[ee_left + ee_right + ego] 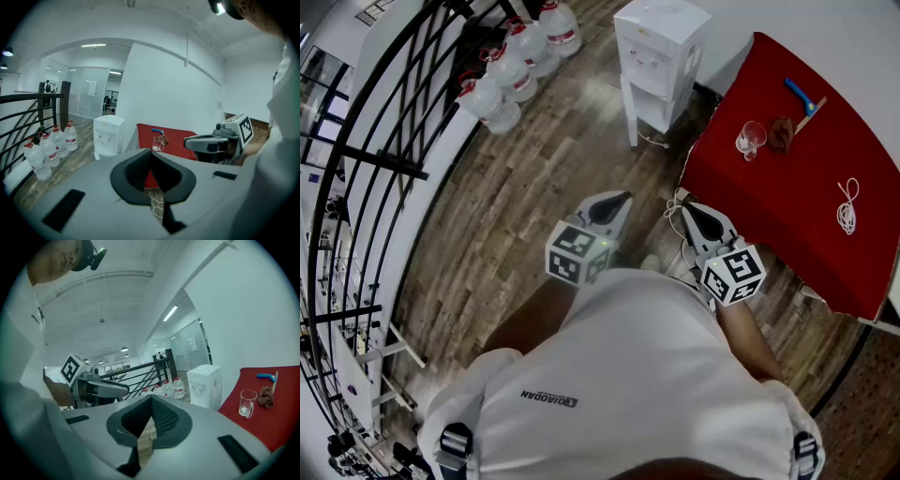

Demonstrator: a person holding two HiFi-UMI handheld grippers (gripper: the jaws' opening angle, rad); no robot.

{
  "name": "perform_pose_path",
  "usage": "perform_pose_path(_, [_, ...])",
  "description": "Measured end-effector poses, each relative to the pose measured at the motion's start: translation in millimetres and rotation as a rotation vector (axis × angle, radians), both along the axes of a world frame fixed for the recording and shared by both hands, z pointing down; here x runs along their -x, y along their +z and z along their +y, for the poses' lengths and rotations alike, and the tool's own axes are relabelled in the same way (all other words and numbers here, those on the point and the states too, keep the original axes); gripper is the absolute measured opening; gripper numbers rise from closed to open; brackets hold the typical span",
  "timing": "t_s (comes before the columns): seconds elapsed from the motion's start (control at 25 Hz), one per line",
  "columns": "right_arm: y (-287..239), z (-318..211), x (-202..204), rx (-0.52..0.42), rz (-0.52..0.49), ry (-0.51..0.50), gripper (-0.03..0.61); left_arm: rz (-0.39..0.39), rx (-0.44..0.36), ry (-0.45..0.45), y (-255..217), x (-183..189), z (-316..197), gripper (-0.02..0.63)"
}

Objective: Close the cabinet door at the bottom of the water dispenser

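The white water dispenser (661, 52) stands on the wood floor at the top of the head view, beside a red table. Its bottom cabinet door (629, 112) hangs open toward the left. The dispenser (108, 136) sits far off in the left gripper view and also shows as a distant dispenser (205, 385) in the right gripper view. My left gripper (622, 199) and right gripper (689, 208) are held close to the body, well short of it. The left gripper (151, 158) and the right gripper (151, 401) are both shut with nothing between the jaws.
The red table (806, 216) at the right carries a glass (750, 139), a brown cloth (782, 134), a blue tool (799, 94) and a white cord (847, 206). Several water bottles (502, 80) stand by a black railing (394, 141) at the left.
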State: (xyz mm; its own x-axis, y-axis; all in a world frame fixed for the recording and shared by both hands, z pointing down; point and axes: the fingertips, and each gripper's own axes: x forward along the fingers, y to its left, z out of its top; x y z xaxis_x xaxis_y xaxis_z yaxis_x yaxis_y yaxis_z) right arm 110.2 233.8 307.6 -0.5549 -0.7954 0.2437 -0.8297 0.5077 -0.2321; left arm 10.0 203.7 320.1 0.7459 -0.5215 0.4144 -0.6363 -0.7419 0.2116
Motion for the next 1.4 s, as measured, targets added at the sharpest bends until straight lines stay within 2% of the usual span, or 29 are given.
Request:
perform_pose_path(0.32, [0,-4,-1,0.003,0.001,-0.002,0.021,0.002,-0.006,-0.005,-3,-1,-3,-0.003])
perform_pose_path(0.52, [-7,-7,-3,-0.003,-0.074,0.010,0.021,0.004,-0.002,-0.007,-2,-3,-5,-0.003])
perform_pose_path(0.72, [-3,-7,3,0.002,-0.027,0.000,0.021,0.001,0.000,-0.006,-1,-1,-6,-0.003])
perform_pose_path(1.4, [5,-5,2,0.017,-0.054,-0.003,0.021,-0.028,-0.001,-0.032,6,6,-2,-0.003])
